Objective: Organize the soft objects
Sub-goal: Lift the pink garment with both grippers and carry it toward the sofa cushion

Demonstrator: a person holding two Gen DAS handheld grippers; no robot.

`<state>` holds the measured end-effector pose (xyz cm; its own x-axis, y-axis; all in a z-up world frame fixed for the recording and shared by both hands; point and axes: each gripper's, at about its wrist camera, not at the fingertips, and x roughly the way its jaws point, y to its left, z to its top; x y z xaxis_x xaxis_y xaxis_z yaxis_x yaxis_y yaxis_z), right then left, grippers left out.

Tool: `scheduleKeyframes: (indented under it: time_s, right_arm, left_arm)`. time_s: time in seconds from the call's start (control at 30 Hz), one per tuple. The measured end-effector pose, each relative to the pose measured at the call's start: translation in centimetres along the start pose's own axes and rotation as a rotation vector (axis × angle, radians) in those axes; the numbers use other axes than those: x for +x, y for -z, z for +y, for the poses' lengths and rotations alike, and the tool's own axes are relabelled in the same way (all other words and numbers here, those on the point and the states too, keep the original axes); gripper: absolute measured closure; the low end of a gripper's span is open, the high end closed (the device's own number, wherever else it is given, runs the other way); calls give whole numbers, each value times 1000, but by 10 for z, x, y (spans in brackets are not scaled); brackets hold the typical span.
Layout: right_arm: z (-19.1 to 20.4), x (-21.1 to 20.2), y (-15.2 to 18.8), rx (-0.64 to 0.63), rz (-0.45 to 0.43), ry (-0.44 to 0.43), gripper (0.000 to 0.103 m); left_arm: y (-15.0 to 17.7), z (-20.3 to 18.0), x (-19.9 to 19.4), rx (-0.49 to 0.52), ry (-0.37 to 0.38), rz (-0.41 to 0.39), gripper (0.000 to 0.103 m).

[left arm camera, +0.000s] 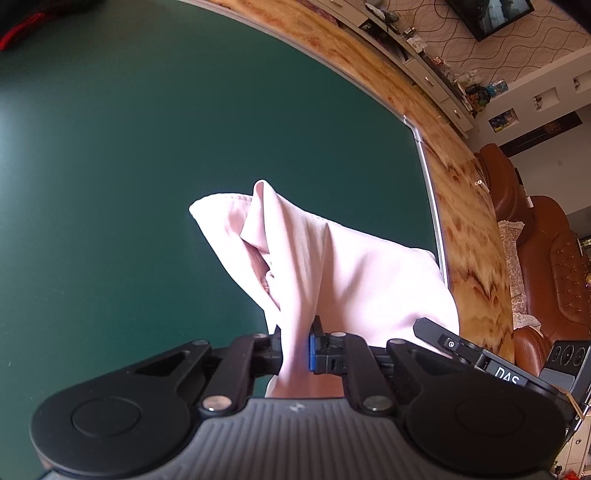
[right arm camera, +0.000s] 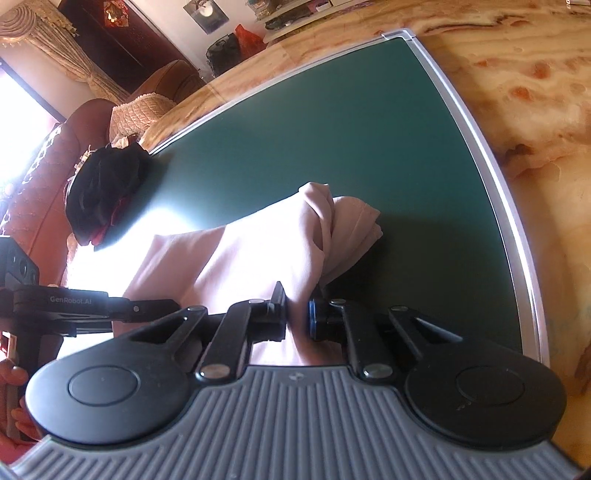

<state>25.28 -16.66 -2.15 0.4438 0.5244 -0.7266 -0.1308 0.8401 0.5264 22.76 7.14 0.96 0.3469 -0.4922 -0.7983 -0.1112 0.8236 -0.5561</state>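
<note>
"GenRobot.AI" on left hand-held gripper; "DAS" on right hand-held gripper.

- A home living room.
- Brown leather sofas with lace covers.
- A wall-mounted television on patterned wallpaper.
- A low cabinet crowded with small things.
- Tasselled curtains beside a bright window.

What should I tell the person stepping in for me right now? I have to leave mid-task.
Left gripper: shut on the pink cloth.
Right gripper: shut on the same pink cloth, at another spot.
The cloth hangs bunched between both grippers, above the green board.
A dark garment with red trim lies at the board's far edge, untouched.
Done: cloth gripped by both.
Left: fold or lay out the pink cloth, then handle the dark garment.
</note>
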Motion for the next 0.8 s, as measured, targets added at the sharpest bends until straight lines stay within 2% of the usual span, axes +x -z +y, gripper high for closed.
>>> scheduleKeyframes:
  time_s: [0.23, 0.5, 0.67, 0.8]
  right_arm:
    - [45, -23, -2, -73, -35, -25, 92]
    - [123, -47, 12, -202, -5, -98, 92]
    - [193, -51, 47, -295, 46, -183, 92]
    - [257, -44, 94, -378, 108, -244, 92]
  left_arm:
    - [18, -2, -45, -10, -5, -75, 93]
    - [70, 31, -141, -87, -23, -214, 93]
    - [128, 76, -221, -155, -83, -304, 93]
    - [180, 118, -284, -225, -139, -384, 93]
